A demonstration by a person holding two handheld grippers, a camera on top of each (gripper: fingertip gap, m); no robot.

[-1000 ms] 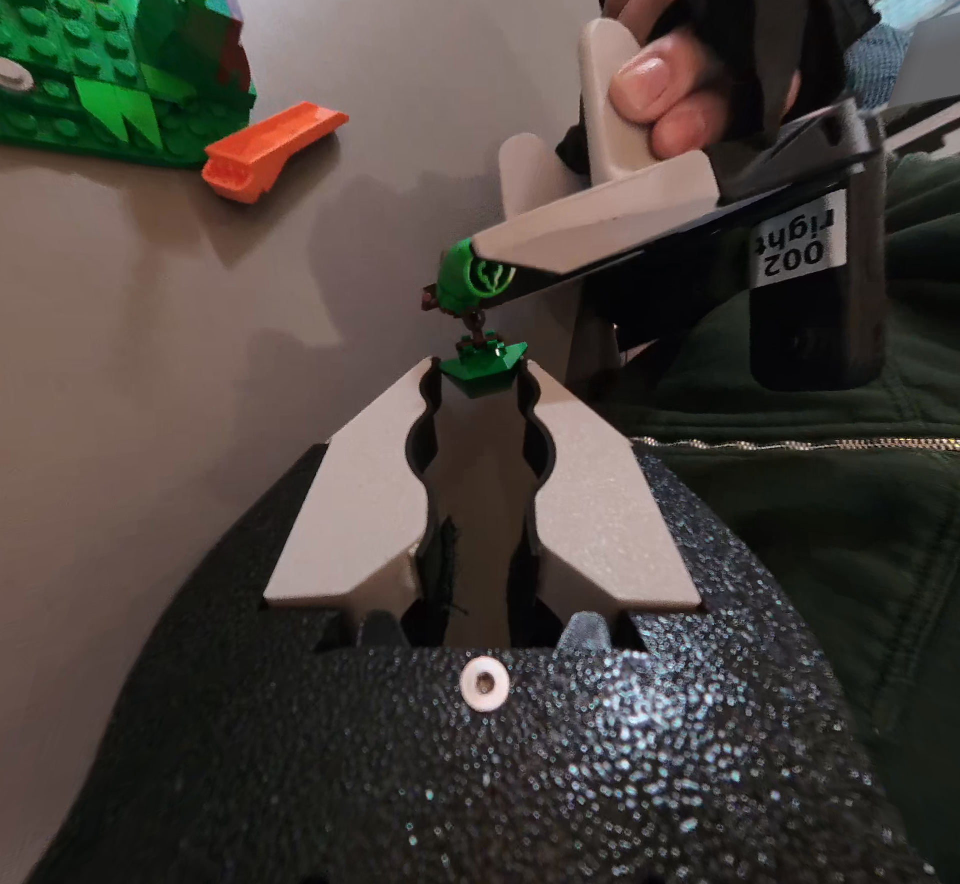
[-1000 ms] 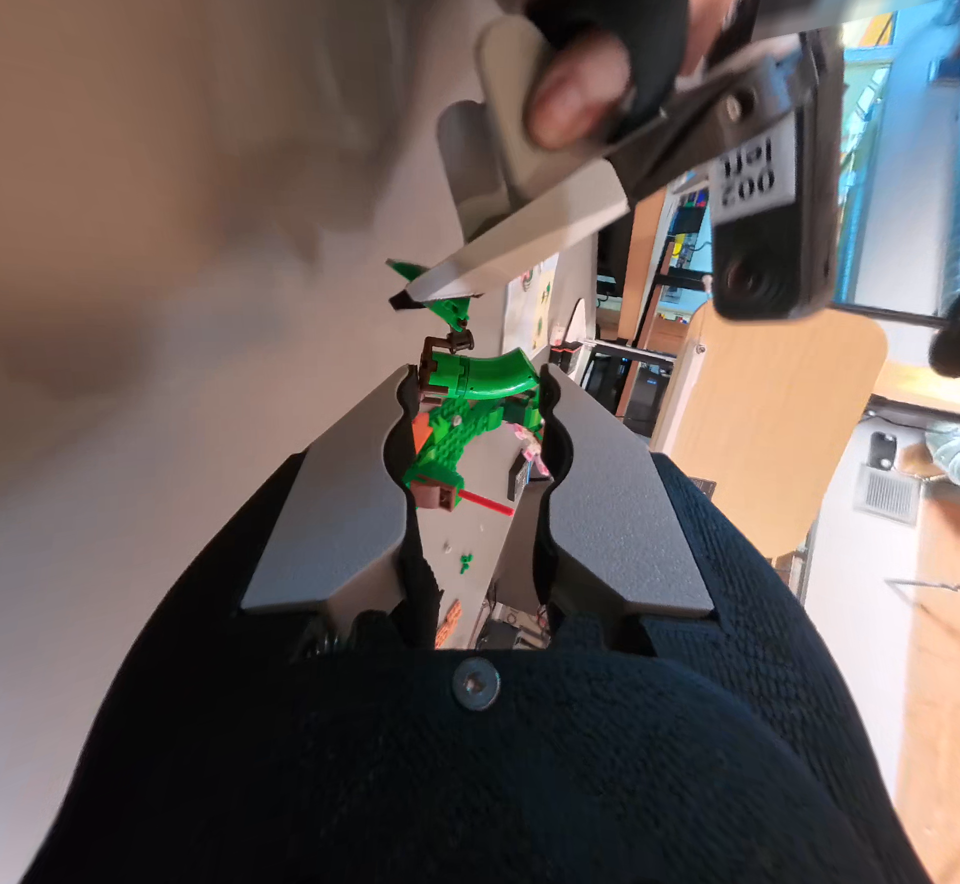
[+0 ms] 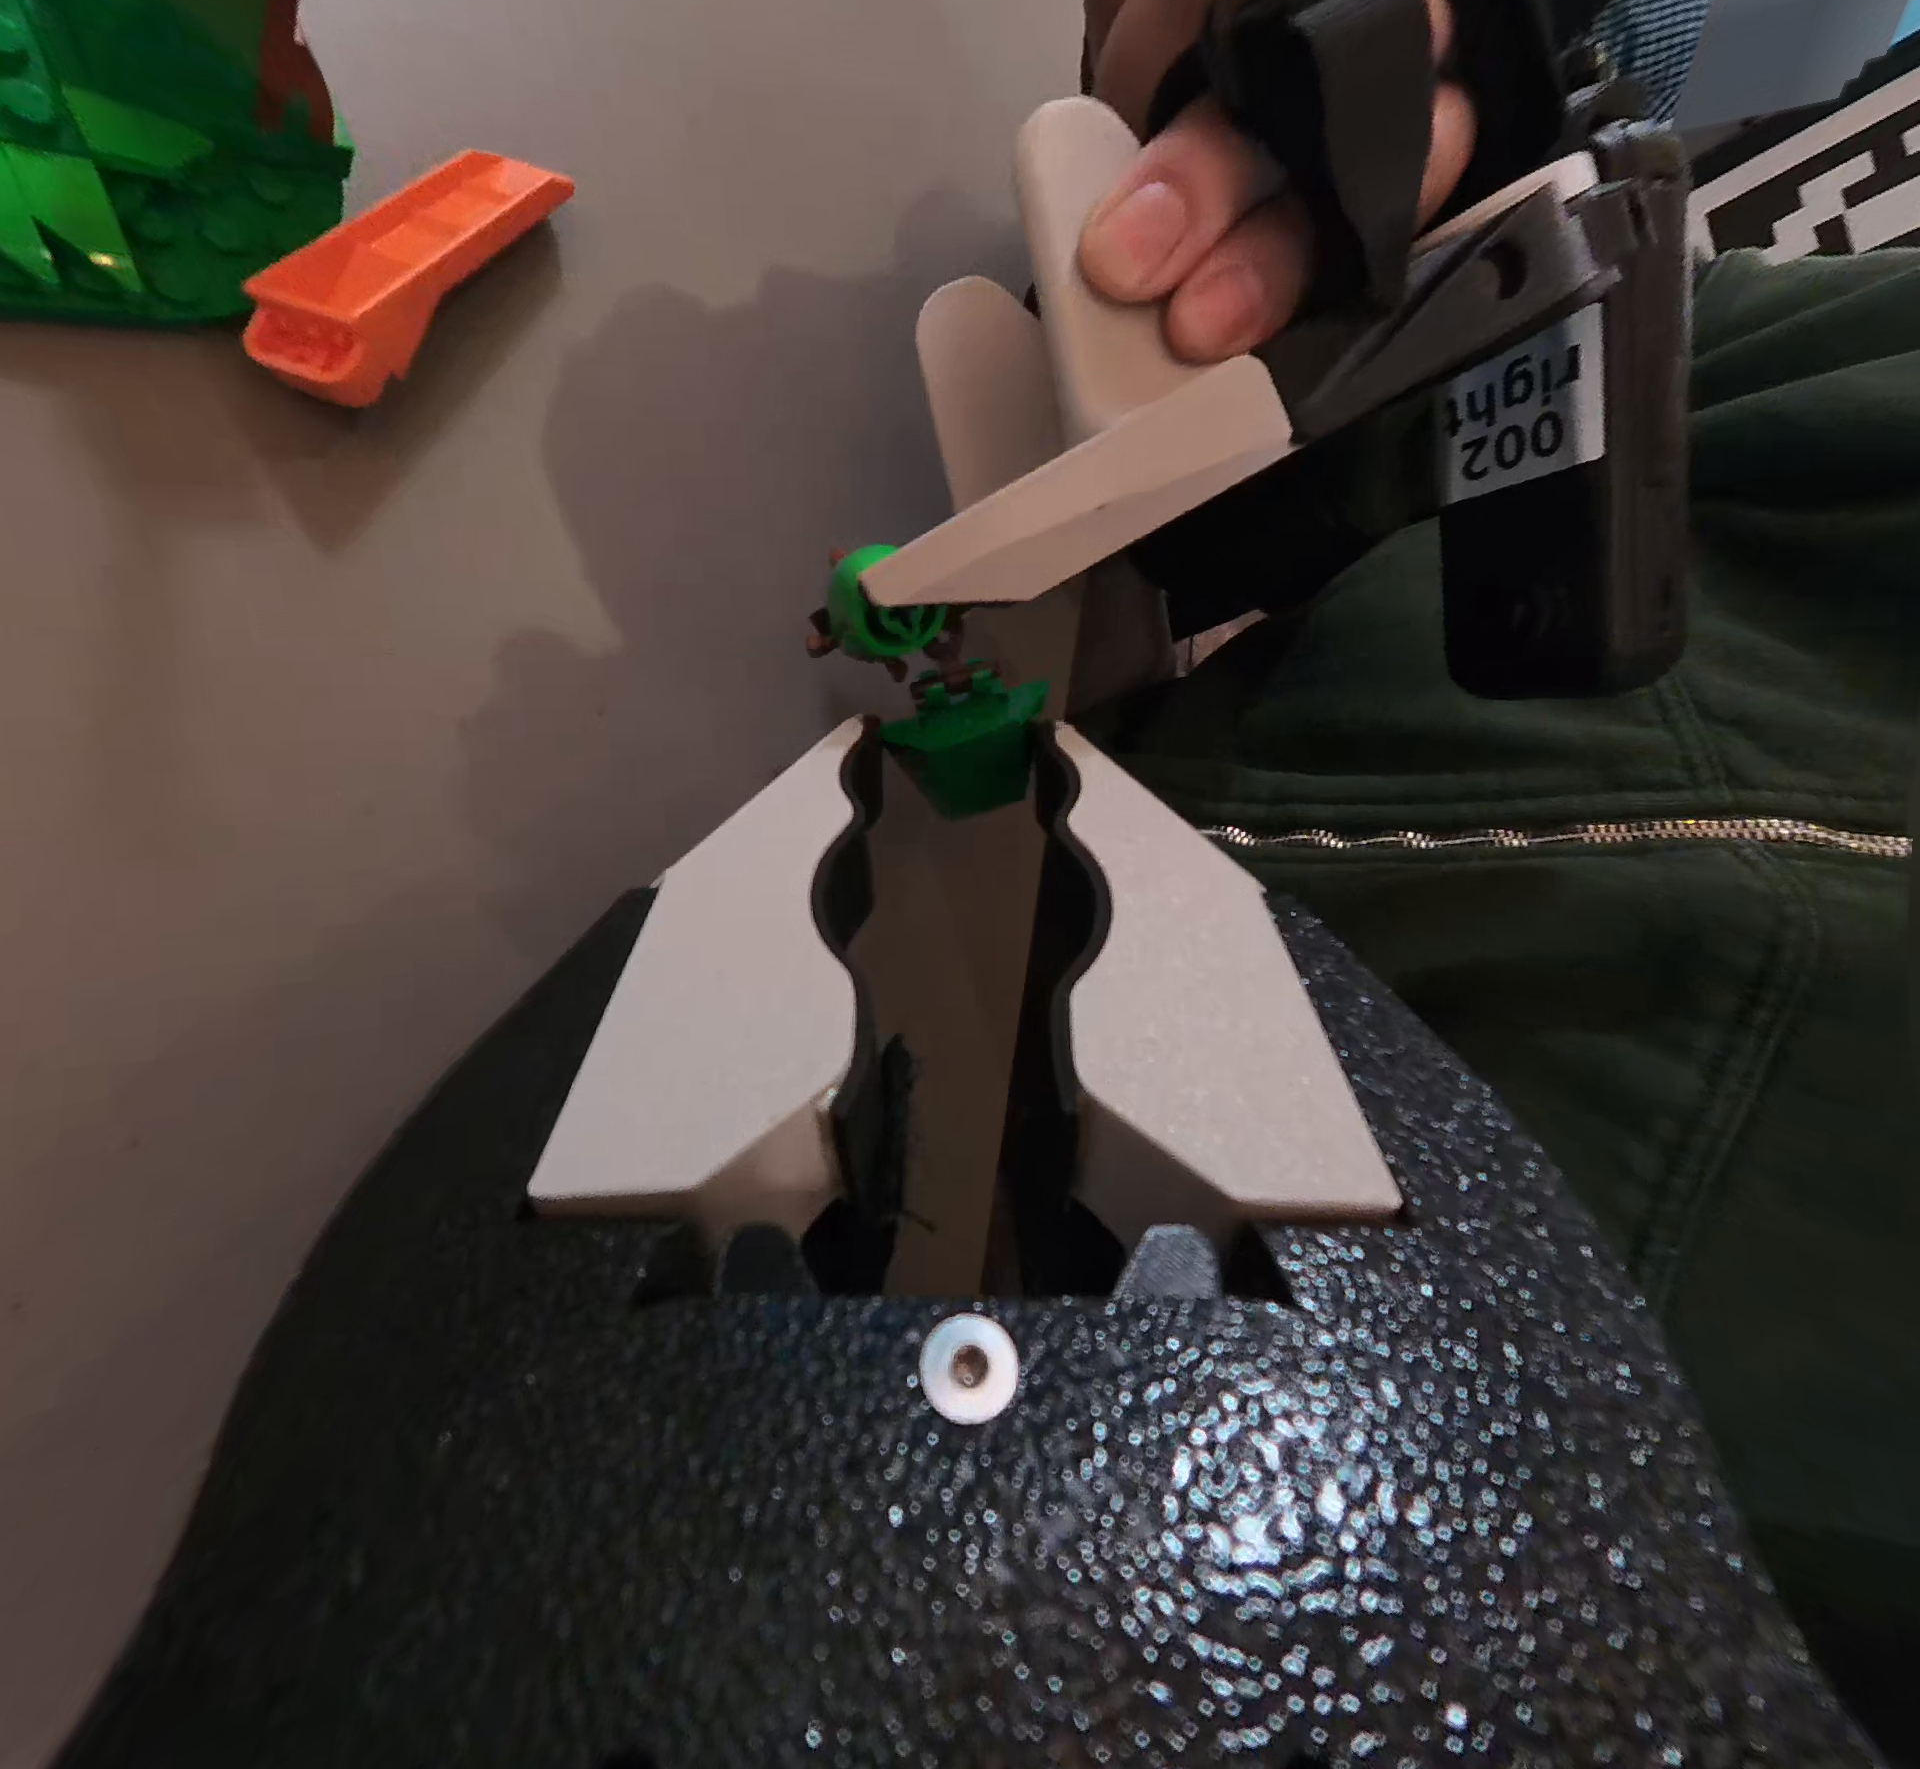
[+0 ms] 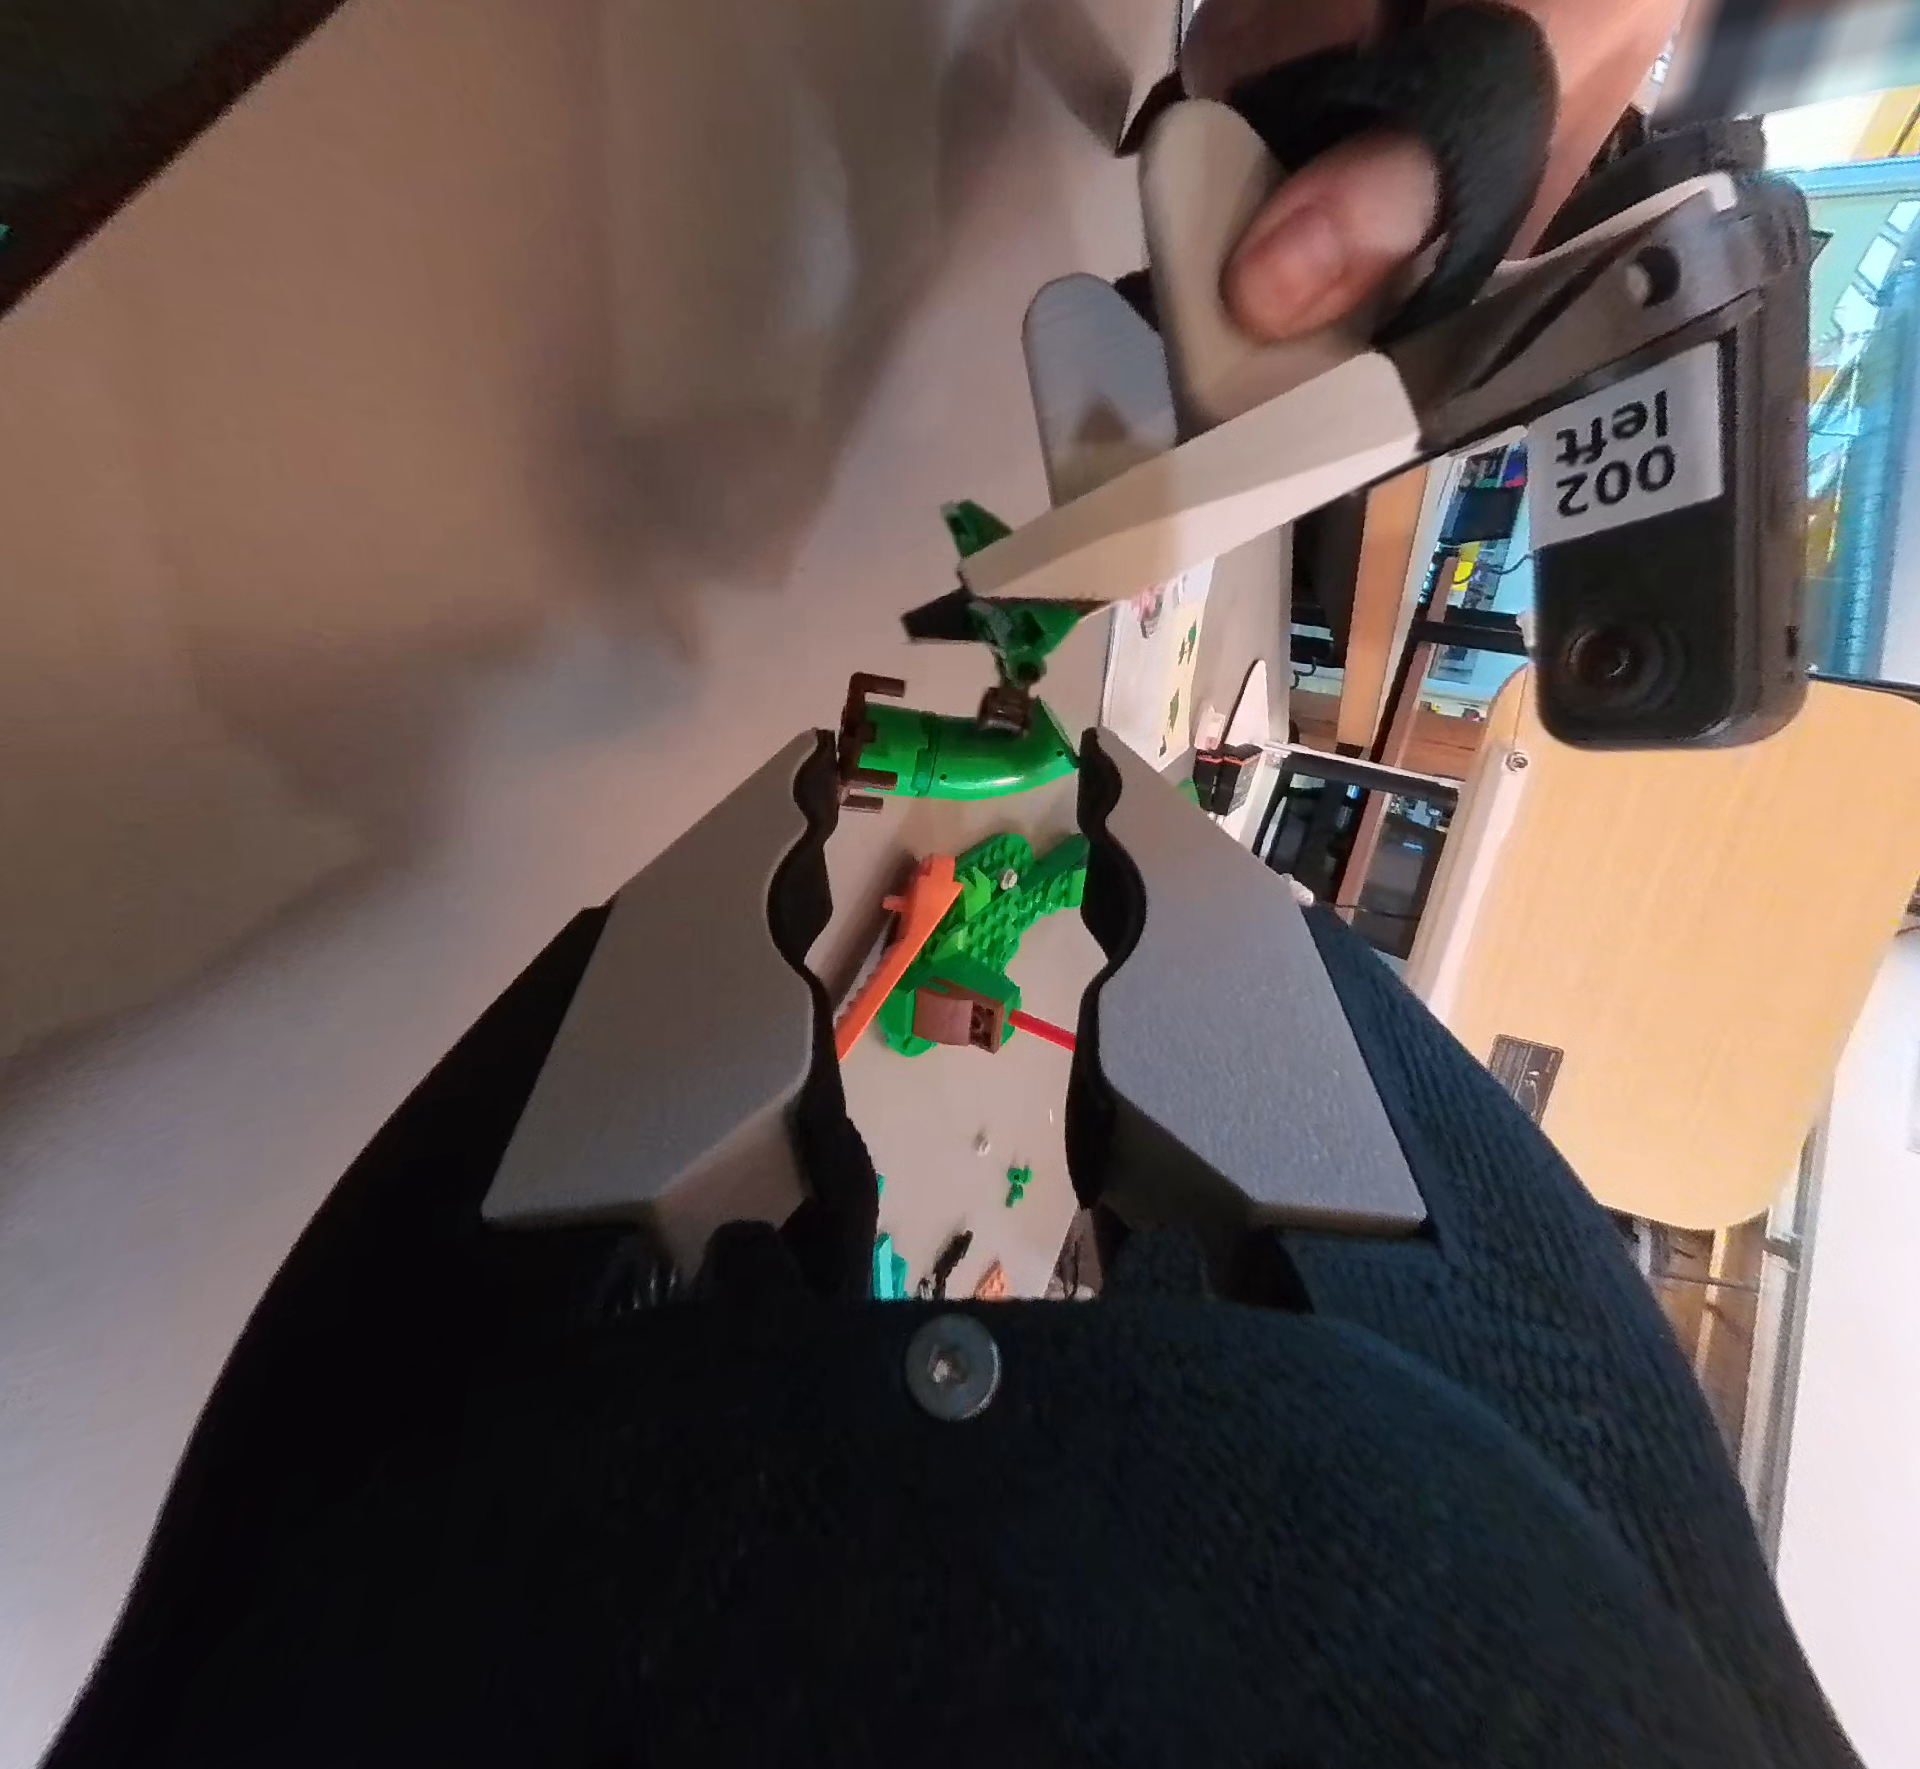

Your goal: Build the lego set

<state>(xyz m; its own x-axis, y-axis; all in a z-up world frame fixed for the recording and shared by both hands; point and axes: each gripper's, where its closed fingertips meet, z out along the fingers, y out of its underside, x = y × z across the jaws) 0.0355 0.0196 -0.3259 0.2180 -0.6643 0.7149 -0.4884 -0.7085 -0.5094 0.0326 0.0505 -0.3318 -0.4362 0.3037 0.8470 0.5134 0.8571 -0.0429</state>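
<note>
A: Where's the big green studded lego build (image 3: 125,161)?
B: On the grey tabletop (image 3: 312,680), ten o'clock.
A: The grippers?
B: Right gripper (image 4: 956,763) clamps the curved green stem piece (image 4: 956,758), long axis crosswise. Left gripper (image 3: 961,763) pinches the small dark-green leaf piece (image 3: 961,763), its brown clip at twelve o'clock, just beneath the stem.

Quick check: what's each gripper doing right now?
Left gripper: closed on the small dark green piece.
Right gripper: closed on the curved bright green piece.
</note>
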